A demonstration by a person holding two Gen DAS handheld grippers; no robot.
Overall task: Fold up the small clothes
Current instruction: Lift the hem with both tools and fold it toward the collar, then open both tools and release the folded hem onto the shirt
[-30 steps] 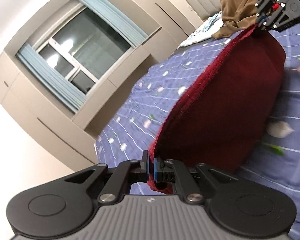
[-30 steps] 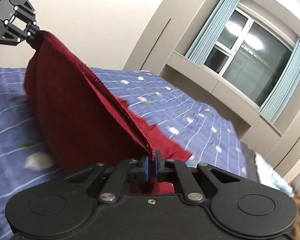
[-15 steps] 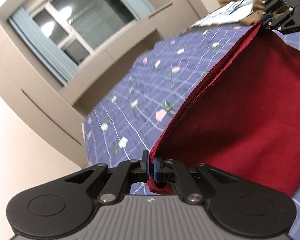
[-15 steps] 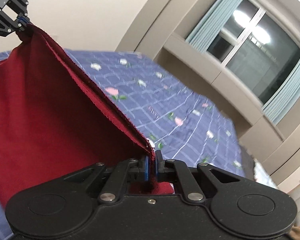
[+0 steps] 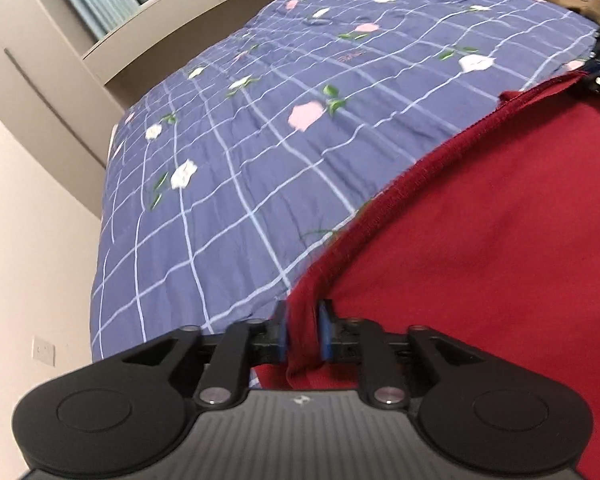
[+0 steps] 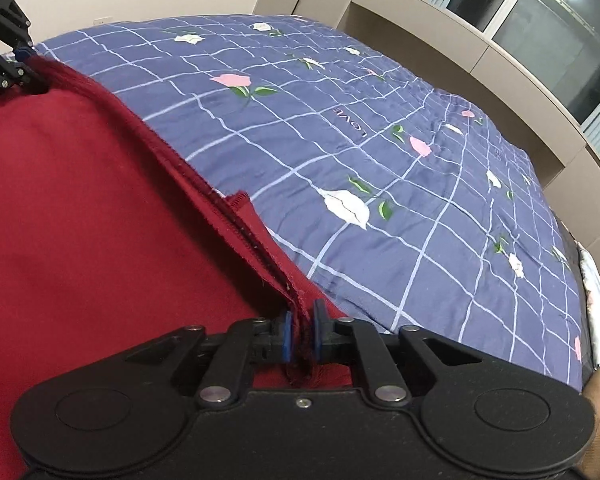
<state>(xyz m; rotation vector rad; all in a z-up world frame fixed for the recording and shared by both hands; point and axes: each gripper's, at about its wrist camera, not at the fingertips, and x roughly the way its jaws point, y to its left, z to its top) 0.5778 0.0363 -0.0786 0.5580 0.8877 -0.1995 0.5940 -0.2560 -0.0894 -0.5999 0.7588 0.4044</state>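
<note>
Left wrist view: the left tool (image 5: 303, 332) is seen w/ jaws just parted, blue pads no longer pressed on the red garment (image 5: 500, 248), whose hem runs loosely between them; the garment is spread on the bed's blue checked floral quilt (image 5: 284, 120). Right wrist view: the right tool (image 6: 300, 334) has likewise just been opened a little, the garment's bunched hem (image 6: 256, 248) lying in the gap, and the left tool is seen at far left by the hem's other end.

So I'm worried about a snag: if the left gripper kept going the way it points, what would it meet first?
Probably the red garment, whose edge lies between the left gripper pads; beyond it, the blue checked bedspread.
</note>
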